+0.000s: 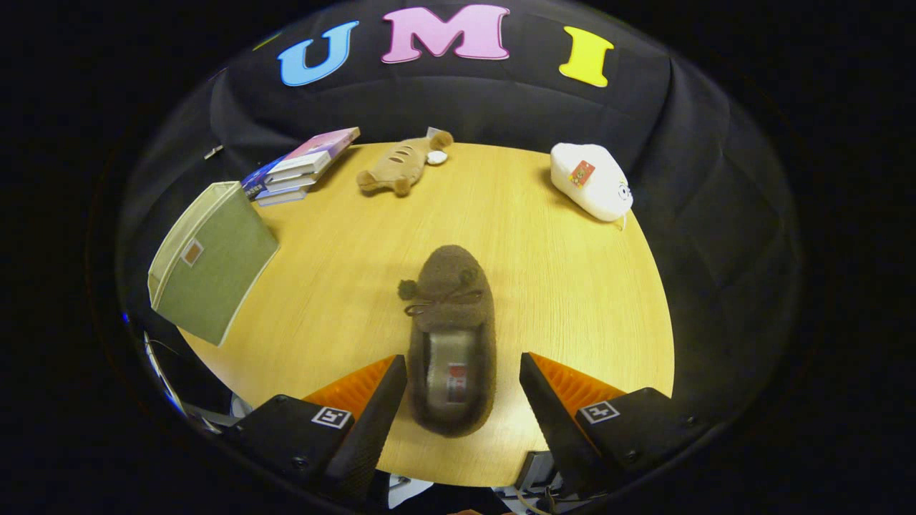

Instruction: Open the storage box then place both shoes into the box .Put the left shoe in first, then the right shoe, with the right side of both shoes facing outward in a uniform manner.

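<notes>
Non-task items on the round wooden bench (572, 286): stack of books (297, 168) at the far left edge, top cover pink/purple. Tan plush toy (401, 168) lying at the far middle, a small white object touching its far end. White plush (590, 180) with a small red tag, far right edge. All well apart.

Fisheye camera riding on the tool (463, 383), looking forward and down, close above the wooden table (572, 286), booth wall beyond

Bright overhead light glares on the wooden table (572, 286) near its front edge, focus stays sharp, and fisheye curvature bends its edges.
</notes>
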`<state>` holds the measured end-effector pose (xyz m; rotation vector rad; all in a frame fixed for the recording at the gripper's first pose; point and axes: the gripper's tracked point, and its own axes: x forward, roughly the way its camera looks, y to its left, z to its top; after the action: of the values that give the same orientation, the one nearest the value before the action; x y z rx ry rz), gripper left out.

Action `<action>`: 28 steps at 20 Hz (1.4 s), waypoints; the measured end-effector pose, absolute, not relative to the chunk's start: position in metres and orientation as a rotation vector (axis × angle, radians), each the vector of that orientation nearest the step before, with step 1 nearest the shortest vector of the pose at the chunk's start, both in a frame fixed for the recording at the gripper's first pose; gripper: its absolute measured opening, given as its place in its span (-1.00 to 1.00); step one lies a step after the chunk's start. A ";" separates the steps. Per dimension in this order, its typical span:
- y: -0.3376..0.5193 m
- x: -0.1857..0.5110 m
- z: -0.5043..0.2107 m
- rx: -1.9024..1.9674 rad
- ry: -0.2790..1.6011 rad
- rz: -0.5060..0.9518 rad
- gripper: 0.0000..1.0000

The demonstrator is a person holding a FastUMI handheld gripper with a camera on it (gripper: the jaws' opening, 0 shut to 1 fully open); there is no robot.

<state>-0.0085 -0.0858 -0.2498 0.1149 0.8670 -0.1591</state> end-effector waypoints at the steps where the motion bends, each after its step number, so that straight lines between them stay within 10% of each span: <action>1: -0.095 -0.004 -0.260 0.105 0.877 -0.167 0.98; 10: -0.104 0.036 -0.313 0.196 0.924 -0.121 0.85; 20: -0.105 0.043 -0.312 0.302 0.912 -0.153 -0.83; 28: -0.081 0.026 -0.257 0.411 0.857 -0.248 -0.83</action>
<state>0.0258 -0.0812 -0.2567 0.4113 0.8567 -0.2484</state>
